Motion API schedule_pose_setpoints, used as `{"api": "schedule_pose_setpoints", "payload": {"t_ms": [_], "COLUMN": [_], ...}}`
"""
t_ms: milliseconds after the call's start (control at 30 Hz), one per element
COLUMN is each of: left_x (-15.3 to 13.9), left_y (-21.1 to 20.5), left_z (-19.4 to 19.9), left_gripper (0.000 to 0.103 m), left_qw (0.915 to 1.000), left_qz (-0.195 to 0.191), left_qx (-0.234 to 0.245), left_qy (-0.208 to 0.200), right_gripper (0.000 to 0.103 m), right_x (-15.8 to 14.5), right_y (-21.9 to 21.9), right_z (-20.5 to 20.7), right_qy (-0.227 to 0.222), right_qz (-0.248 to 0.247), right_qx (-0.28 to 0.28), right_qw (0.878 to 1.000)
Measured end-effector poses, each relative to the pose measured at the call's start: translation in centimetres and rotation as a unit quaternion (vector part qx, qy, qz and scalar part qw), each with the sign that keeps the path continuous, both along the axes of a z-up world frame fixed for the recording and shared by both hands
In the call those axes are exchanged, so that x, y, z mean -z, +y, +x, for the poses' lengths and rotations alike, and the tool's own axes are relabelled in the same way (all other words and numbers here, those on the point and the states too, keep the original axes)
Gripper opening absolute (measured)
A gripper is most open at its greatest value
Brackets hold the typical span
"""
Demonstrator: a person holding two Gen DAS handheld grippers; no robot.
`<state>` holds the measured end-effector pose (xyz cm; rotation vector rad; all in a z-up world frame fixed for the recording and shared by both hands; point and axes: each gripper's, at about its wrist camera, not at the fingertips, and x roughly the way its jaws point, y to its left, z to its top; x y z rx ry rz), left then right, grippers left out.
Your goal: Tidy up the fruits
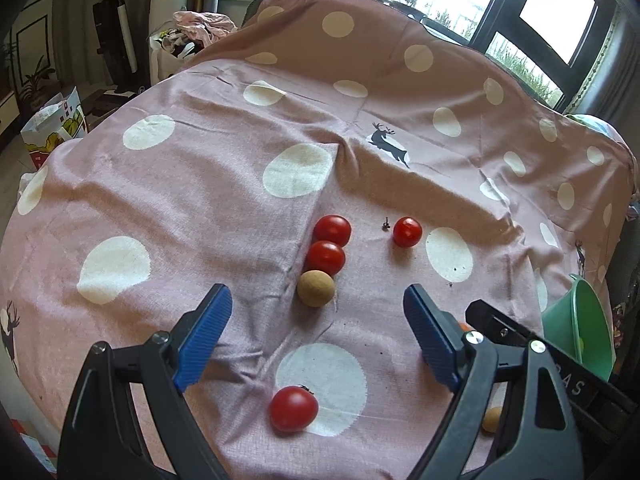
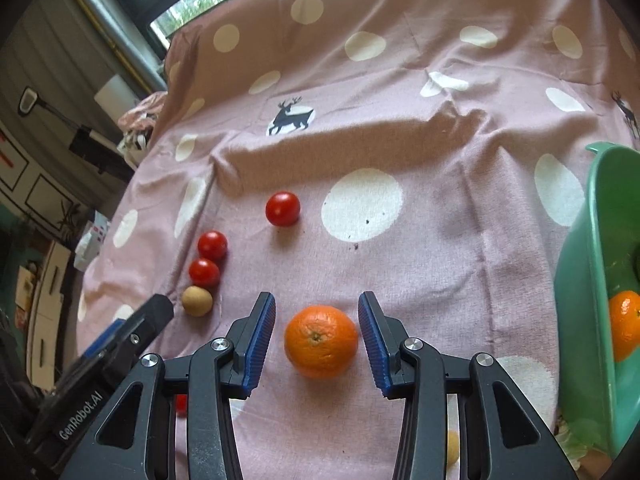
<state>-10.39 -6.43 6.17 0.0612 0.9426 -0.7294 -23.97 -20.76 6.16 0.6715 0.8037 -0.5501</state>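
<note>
Orange (image 2: pixel 321 341) sits between right claw (image 2: pixel 318 338) pads, untouched, lined up for grabbing | left claw (image 1: pixel 318 338) wide apart, empty, tomato (image 1: pixel 294 408) under it

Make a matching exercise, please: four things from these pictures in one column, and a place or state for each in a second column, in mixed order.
Things:
1. orange
2. brown fruit
3. basin
4. left gripper

Places or states:
A. green, holds another orange
B. open, nothing between its pads
C. between the right gripper's pads, gaps on both sides
D. touching a tomato, at the near end of a row

Pairs: 1-C, 2-D, 3-A, 4-B
</note>
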Motion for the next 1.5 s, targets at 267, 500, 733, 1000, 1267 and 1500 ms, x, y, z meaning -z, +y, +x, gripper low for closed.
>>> {"api": "schedule_pose_setpoints", "payload": {"t_ms": [267,500,733,1000,1267,1500], "left_x": [0.1,1.9,3.2,3.8,4.4,3.9], "left_y": [-2.0,-4.7,-6.2,-6.6,-7.0,-6.6], "left_z": [-2.1,-4.8,-6.0,-5.8,-5.8,-6.0], "left_gripper": [0.077,0.065,0.06,0.054,0.043,0.038], "left_qw": [0.9966,0.9884,0.9821,0.9814,0.9789,0.9784], "left_qz": [-0.026,-0.008,0.011,0.018,0.015,0.003], "left_qx": [0.074,0.143,0.178,0.18,0.188,0.191], "left_qy": [0.023,0.05,0.06,0.065,0.08,0.079], "right_gripper": [0.044,0.044,0.044,0.044,0.044,0.044], "right_x": [0.1,1.5,2.8,3.7,4.4,4.3], "right_y": [-2.5,-3.6,-3.4,-3.2,-3.2,-3.0], "right_z": [-3.0,-4.1,-3.5,-2.5,-2.3,-2.2], "right_qy": [-0.059,-0.089,-0.093,-0.075,-0.078,-0.079], "right_qz": [0.068,0.144,0.187,0.196,0.214,0.211], "right_qx": [0.069,0.085,0.066,0.054,0.045,0.04], "right_qw": [0.994,0.982,0.976,0.976,0.973,0.973]}}
